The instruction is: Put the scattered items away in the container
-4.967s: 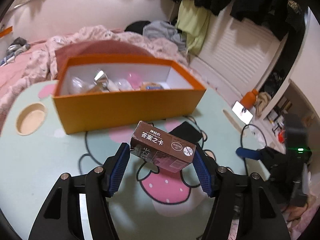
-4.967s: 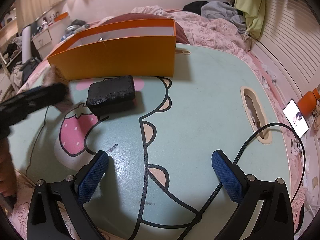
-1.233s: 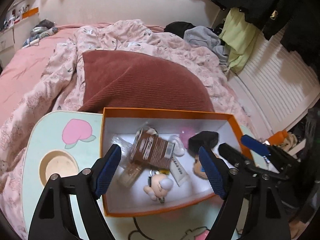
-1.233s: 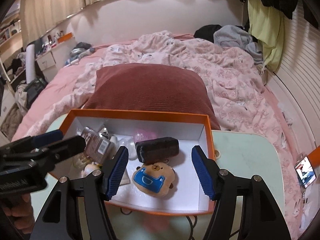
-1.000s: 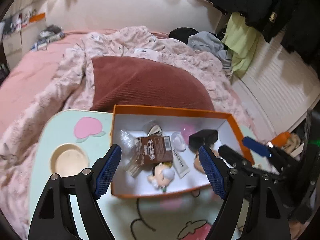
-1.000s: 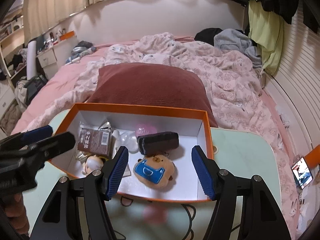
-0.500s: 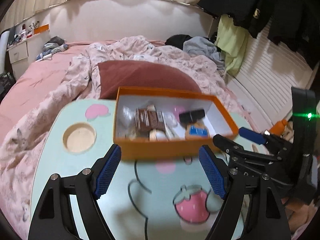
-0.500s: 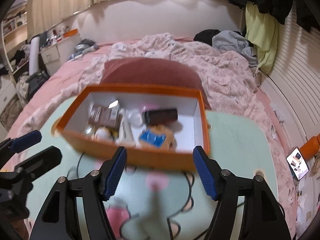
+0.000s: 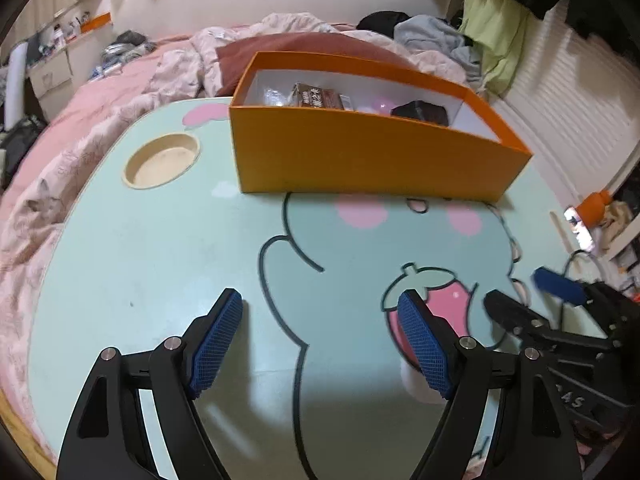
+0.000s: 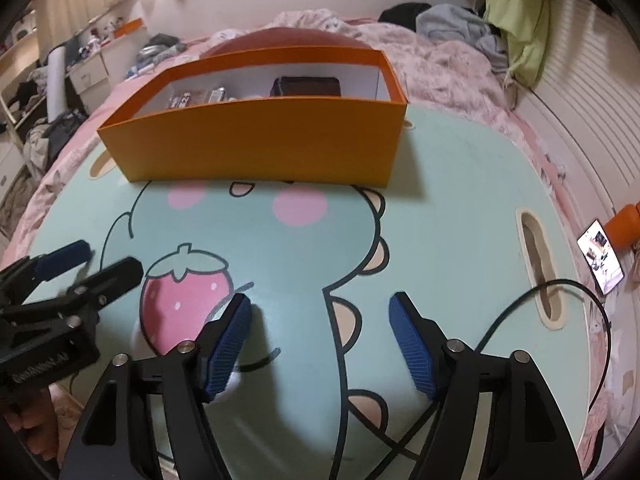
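Orange container (image 9: 372, 160) stood ahead of my jaws on the counter (image 9: 160, 264), brown box (image 9: 316, 98) and black pouch (image 10: 306, 86) inside. Left gripper (image 9: 320, 344) and right gripper (image 10: 320, 344) gaped wide, empty. Tidying looked finished; next, withdrawal.

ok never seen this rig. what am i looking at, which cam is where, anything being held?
No robot here: a person holds a two-finger hand tool in each hand, each with a fisheye camera looking out along its blue-padded jaws. One picture is from the left gripper, the other from the right gripper; each also sees the other tool at its edge. Both stand open over a mint cartoon table and hold nothing. At the far side stands an orange box with a brown packet and a black pouch inside. A black cable crosses the table's right edge. A bed lies behind.
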A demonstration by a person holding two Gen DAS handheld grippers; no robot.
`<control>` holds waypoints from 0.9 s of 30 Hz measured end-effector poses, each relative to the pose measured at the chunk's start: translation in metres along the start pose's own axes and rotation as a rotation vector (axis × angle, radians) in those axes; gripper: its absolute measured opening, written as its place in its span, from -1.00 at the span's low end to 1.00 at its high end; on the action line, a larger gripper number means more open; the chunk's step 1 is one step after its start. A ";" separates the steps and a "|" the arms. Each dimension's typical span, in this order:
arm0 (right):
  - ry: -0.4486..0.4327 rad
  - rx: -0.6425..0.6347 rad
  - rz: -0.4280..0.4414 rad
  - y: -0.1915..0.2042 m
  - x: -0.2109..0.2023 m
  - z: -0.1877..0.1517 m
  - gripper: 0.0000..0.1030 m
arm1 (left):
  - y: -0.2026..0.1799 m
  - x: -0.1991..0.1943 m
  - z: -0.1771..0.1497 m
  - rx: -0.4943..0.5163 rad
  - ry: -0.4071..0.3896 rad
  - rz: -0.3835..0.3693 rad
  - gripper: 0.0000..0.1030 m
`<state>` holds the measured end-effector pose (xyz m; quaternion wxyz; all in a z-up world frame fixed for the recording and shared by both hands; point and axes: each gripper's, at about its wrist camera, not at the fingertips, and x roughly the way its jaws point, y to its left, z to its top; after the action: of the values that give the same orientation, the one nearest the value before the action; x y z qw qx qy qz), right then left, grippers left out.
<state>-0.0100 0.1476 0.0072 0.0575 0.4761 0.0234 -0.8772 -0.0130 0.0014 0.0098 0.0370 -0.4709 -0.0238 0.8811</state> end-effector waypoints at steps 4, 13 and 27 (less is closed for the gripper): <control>-0.008 0.005 -0.008 0.000 0.001 -0.003 0.67 | -0.004 0.007 -0.004 0.017 0.001 0.082 0.94; -0.005 0.010 -0.011 -0.002 0.004 -0.004 0.88 | 0.005 0.011 -0.005 -0.006 -0.008 0.090 0.99; -0.001 0.006 -0.008 -0.001 0.005 -0.004 0.93 | 0.004 0.009 -0.003 -0.003 -0.012 0.084 0.99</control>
<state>-0.0091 0.1490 0.0007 0.0525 0.4757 0.0227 -0.8777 -0.0153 -0.0018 -0.0001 -0.0009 -0.4660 -0.0053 0.8848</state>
